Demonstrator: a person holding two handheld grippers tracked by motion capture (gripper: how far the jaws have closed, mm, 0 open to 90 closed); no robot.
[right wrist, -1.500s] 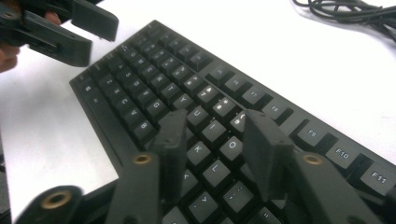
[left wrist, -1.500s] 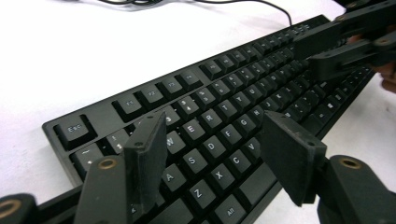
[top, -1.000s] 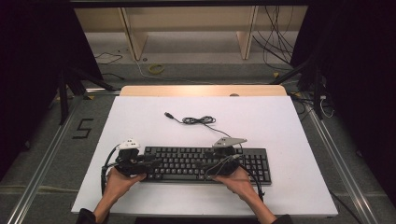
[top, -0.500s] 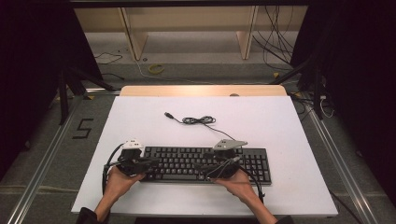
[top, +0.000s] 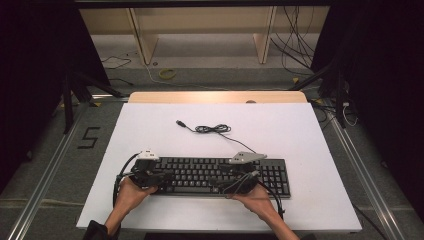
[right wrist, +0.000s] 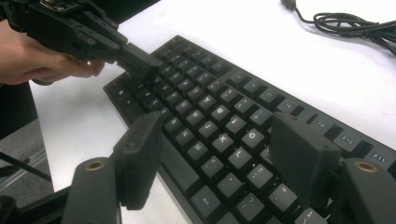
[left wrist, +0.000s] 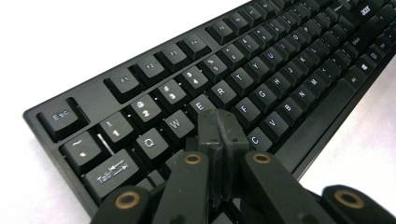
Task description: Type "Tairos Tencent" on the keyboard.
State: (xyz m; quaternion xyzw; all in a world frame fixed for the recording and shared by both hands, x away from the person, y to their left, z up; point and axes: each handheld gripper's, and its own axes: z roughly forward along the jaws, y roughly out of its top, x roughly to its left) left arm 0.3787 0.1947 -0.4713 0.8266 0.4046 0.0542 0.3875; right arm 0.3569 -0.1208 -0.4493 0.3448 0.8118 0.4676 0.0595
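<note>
Keyboard lies near table's front edge, long axis parallel to it. I see left gripper pressed together, just closed on nothing, tip over left-end letter keys. Right gripper spread, hovering over right-hand letters. Left nearer for keypress.

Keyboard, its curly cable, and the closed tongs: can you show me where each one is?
keyboard [top: 220, 174], high view, on the middle rows of keys.
cable [top: 212, 129], high view, on the coiled bundle.
left tongs [left wrist: 221, 128], left gripper view, on the tips pressed together over the keys.
</note>
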